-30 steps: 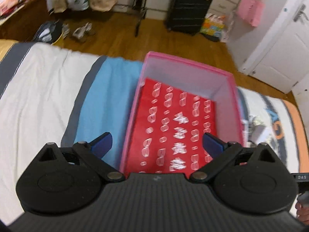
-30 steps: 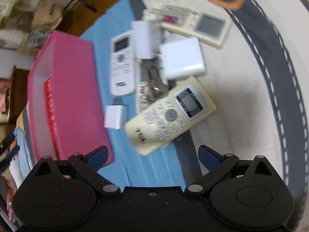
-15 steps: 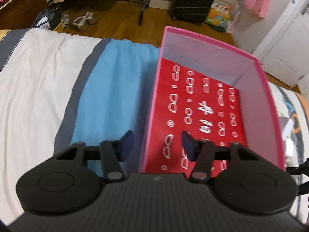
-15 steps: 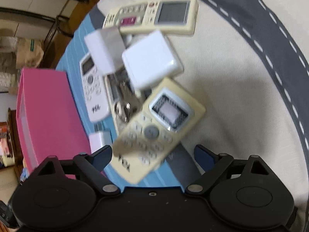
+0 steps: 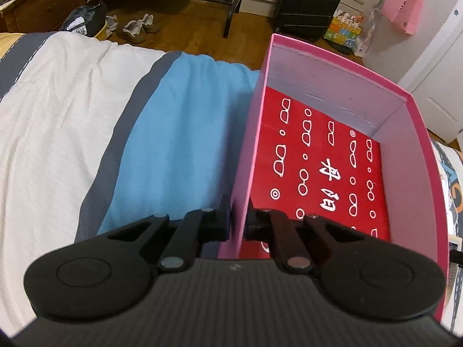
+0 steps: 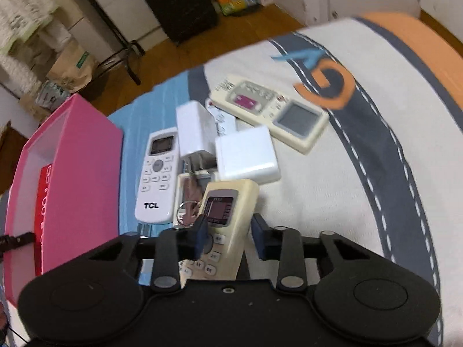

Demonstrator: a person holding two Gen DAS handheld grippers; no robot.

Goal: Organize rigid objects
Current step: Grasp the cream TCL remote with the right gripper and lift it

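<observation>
A pink box (image 5: 411, 173) with a red patterned floor lies open on the bed; it also shows in the right wrist view (image 6: 75, 173). My left gripper (image 5: 238, 225) is shut on the box's left wall, one finger outside and one inside. My right gripper (image 6: 230, 238) is closed around a cream remote (image 6: 228, 217) lying on the bed. Beside it lie a white TCL remote (image 6: 157, 173), two white chargers (image 6: 246, 156), a key ring (image 6: 188, 211) and a large cream remote (image 6: 269, 110).
The bed cover has blue, grey, white and orange bands (image 5: 173, 150). Beyond the bed edge are a wooden floor, shoes (image 5: 136, 27), a black suitcase (image 5: 309, 3), paper bags and a white door (image 5: 434, 66).
My left gripper closed from wide open onto the box's left wall. My right gripper moved down over the cream remote and closed on its sides.
</observation>
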